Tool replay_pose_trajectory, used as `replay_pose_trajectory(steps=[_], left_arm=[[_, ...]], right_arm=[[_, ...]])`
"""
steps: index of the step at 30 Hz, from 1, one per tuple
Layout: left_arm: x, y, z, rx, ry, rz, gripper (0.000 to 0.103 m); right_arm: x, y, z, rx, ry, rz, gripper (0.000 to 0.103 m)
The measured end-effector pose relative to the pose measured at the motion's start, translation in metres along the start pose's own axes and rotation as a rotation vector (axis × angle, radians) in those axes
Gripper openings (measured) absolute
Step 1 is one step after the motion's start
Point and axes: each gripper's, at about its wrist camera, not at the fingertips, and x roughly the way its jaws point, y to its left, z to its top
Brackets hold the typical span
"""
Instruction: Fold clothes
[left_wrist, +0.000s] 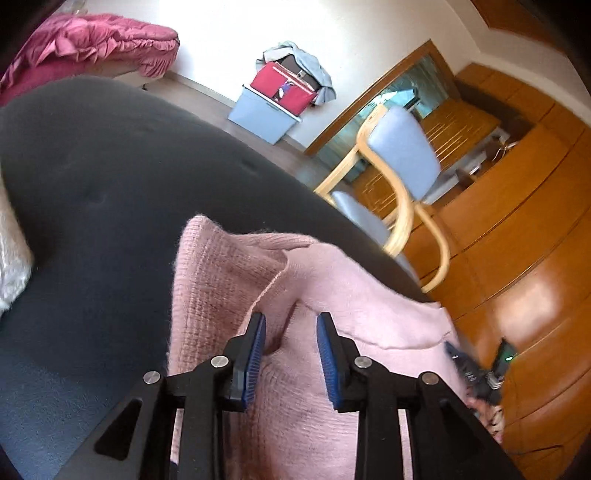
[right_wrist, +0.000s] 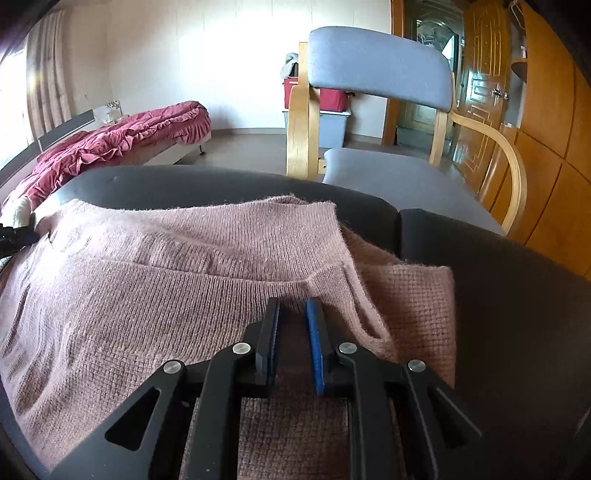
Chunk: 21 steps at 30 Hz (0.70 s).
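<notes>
A pink knit sweater (right_wrist: 155, 280) lies partly folded on a dark grey padded surface (right_wrist: 207, 188). It also shows in the left wrist view (left_wrist: 332, 291), bunched at the edge of the dark surface (left_wrist: 110, 177). My left gripper (left_wrist: 291, 319) is open, its blue pads (left_wrist: 255, 354) on either side of a raised fold of the sweater. My right gripper (right_wrist: 293, 304) has its pads (right_wrist: 316, 339) a narrow gap apart over a folded edge of the sweater. The right gripper shows blurred in the left wrist view (left_wrist: 476, 354).
A wooden armchair with blue cushions (right_wrist: 380, 66) stands just past the dark surface. A bed with a crimson quilt (right_wrist: 122, 136) is at the far left. A blue bin with a red box (left_wrist: 273, 107) stands by the wall. Wooden cabinets (left_wrist: 517, 229) line the right.
</notes>
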Motion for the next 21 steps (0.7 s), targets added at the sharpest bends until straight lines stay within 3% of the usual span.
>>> replay_pose_trajectory(steps=[2, 4, 9, 13, 17, 21], left_arm=[[-0.003, -0.007, 0.0, 0.036, -0.004, -0.021, 0.029], [0.0, -0.026, 0.001, 0.133, 0.018, -0.012, 0.03], [0.027, -0.056, 0.002, 0.371, 0.098, 0.216, 0.03], [0.05, -0.068, -0.007, 0.507, 0.179, 0.334, 0.03], [0.046, -0.068, -0.008, 0.515, 0.118, 0.357, 0.03], [0.046, -0.058, -0.011, 0.473, 0.135, 0.3, 0.031]], right_arm=[[0.0, -0.001, 0.0, 0.001, -0.001, 0.002, 0.016], [0.0, -0.001, 0.0, 0.003, -0.001, 0.005, 0.016], [-0.001, -0.003, -0.002, 0.009, -0.003, 0.013, 0.016], [-0.001, -0.004, -0.003, 0.015, -0.004, 0.023, 0.016], [-0.001, -0.004, -0.003, 0.02, -0.004, 0.031, 0.016], [-0.001, -0.004, -0.003, 0.024, -0.005, 0.035, 0.016]])
